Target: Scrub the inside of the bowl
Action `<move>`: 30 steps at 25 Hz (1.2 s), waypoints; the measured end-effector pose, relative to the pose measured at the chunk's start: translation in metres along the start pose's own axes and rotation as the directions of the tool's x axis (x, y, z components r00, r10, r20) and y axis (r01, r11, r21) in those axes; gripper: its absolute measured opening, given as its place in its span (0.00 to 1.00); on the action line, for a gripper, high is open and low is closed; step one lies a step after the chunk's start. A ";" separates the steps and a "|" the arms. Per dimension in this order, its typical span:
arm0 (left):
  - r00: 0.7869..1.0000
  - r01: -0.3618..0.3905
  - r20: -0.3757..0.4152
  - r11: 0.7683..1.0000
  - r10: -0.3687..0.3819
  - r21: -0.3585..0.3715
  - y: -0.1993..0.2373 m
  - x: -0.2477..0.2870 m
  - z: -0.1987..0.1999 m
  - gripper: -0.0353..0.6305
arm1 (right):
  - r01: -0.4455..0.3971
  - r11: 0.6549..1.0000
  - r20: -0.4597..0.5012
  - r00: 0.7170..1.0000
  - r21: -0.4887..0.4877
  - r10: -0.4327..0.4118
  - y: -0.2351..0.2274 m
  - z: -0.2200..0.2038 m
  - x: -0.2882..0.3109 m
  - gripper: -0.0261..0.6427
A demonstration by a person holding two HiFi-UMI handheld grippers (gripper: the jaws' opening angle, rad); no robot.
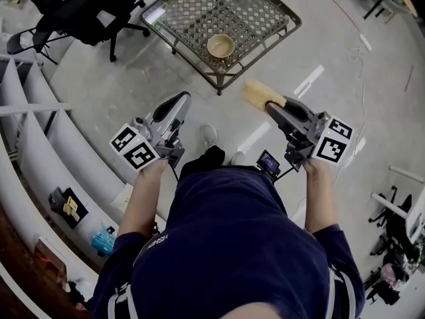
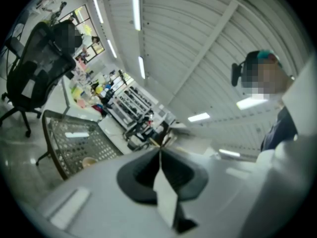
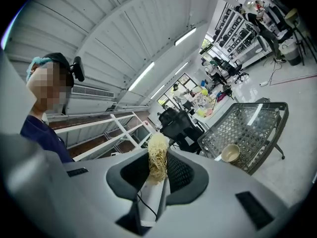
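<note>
A small cream bowl point(image 1: 220, 46) stands on the near part of a metal mesh table point(image 1: 265, 8); it also shows in the right gripper view as the bowl point(image 3: 230, 153) and faintly in the left gripper view as the bowl point(image 2: 89, 161). My right gripper point(image 1: 264, 100) is shut on a pale yellow fibrous scrubber point(image 1: 255, 92), whose tuft point(image 3: 157, 157) sticks out from between the jaws. My left gripper point(image 1: 180, 98) is shut with nothing in it. Both are held level in the air, short of the table.
A black office chair point(image 1: 86, 5) stands left of the table. White railings point(image 1: 40, 111) curve along the left. The person's shoes point(image 1: 209, 135) rest on the grey floor. Cables and chair bases lie at the right edge.
</note>
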State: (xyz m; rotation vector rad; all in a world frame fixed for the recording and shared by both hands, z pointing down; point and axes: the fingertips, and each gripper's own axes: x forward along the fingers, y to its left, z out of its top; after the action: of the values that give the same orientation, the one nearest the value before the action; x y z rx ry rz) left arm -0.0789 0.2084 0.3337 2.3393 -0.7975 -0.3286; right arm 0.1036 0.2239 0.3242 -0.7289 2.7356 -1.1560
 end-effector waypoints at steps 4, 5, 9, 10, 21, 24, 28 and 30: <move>1.000 0.011 -0.007 1.000 -0.011 -0.009 0.024 0.002 0.016 0.07 | 0.015 1.000 0.016 1.000 -0.002 -0.015 -0.006 0.014 0.024 0.16; 1.000 0.014 -0.010 1.000 -0.014 -0.009 0.029 0.003 0.019 0.07 | 0.018 1.000 0.020 1.000 -0.005 -0.018 -0.007 0.017 0.029 0.16; 1.000 0.020 -0.022 1.000 -0.020 -0.007 0.044 0.006 0.030 0.07 | 0.029 1.000 0.033 0.999 -0.012 -0.028 -0.010 0.028 0.045 0.16; 1.000 0.021 -0.023 1.000 -0.021 -0.008 0.048 0.007 0.032 0.07 | 0.031 0.999 0.033 0.999 -0.011 -0.031 -0.010 0.029 0.049 0.16; 0.998 0.030 -0.048 0.999 -0.031 -0.015 0.074 0.028 0.038 0.07 | 0.064 0.998 0.039 0.997 0.002 -0.064 -0.034 0.043 0.064 0.16; 0.998 0.016 -0.056 1.000 -0.017 -0.016 0.083 0.041 0.040 0.07 | 0.071 0.997 0.049 0.996 0.004 -0.071 -0.047 0.055 0.065 0.16; 0.998 -0.009 -0.066 1.000 0.008 -0.015 0.095 0.060 0.043 0.07 | 0.051 0.998 0.056 0.997 0.026 -0.052 -0.067 0.071 0.067 0.16; 0.997 -0.021 -0.077 1.000 0.019 -0.013 0.100 0.072 0.042 0.07 | 0.036 0.998 0.056 0.998 0.041 -0.039 -0.079 0.080 0.068 0.16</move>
State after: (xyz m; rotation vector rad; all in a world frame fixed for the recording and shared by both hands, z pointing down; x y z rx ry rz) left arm -0.0854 0.0816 0.3635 2.3150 -0.7785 -0.2332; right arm 0.0952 0.0929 0.3300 -0.7986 2.6556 -1.1753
